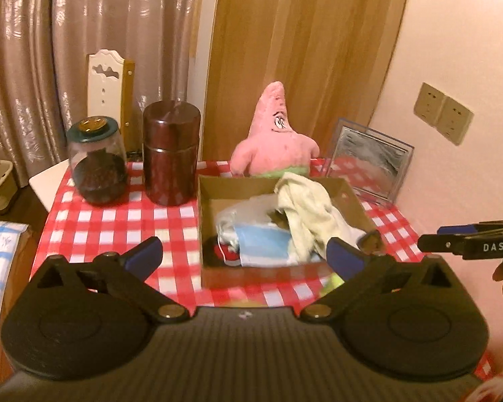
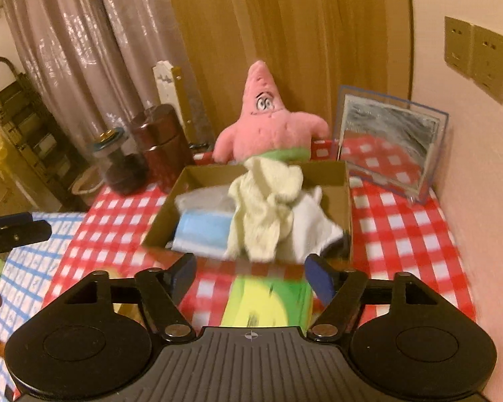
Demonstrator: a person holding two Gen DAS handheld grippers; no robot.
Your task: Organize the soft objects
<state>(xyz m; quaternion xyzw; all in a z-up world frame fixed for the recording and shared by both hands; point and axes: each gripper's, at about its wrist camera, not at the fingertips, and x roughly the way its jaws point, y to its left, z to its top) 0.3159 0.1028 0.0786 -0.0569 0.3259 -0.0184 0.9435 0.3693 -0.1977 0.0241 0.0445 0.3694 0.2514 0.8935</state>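
Note:
A brown cardboard box (image 1: 206,207) (image 2: 347,201) sits on the red checked tablecloth. In it lie a pale yellow cloth (image 1: 305,211) (image 2: 265,211), a blue face mask (image 1: 261,244) (image 2: 204,227) and a white cloth (image 2: 313,231). A pink star plush (image 1: 275,137) (image 2: 268,124) stands upright behind the box. My left gripper (image 1: 244,254) is open and empty in front of the box. My right gripper (image 2: 251,274) is open and empty, above a green and yellow pack (image 2: 268,301) near the box's front wall. Its tip shows at the right of the left wrist view (image 1: 466,243).
A glass jar (image 1: 95,164) and a dark red canister (image 1: 171,154) stand left of the box. A small mirror (image 1: 369,164) (image 2: 389,147) leans at the back right by the wall. A blue checked cloth (image 2: 26,268) covers the surface to the left.

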